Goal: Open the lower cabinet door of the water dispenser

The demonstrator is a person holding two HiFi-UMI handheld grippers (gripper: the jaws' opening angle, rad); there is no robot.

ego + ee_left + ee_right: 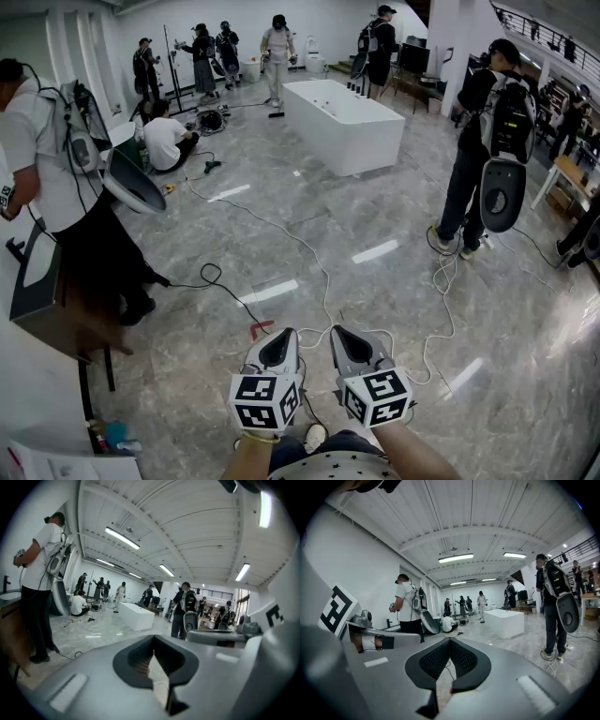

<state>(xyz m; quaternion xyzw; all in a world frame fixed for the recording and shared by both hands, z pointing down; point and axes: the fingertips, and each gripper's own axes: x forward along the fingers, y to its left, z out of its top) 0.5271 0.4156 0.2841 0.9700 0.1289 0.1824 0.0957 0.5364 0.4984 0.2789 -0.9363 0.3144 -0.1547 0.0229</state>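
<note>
The left claw [279, 347] and right claw [353, 344], both closed and empty, hang side by side over the grey marble floor [394, 216]. Farther off, a white cable [323, 272] leads toward a white bathtub [342, 122]; the water dispenser cannot be made out.

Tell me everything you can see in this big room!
Bathtub: one, white, far middle of the grey floor.
People: several, mostly dark clothes, some in white, spread around the hall.
Cabinet: one, dark brown, left edge.
Cables: several, white and black, trailing over the floor.
Red object: one, small, on the floor near bottom centre.
Left gripper: one, grey-white, bottom centre, shut, empty.
Right gripper: one, grey-white, beside it, shut, empty.
</note>
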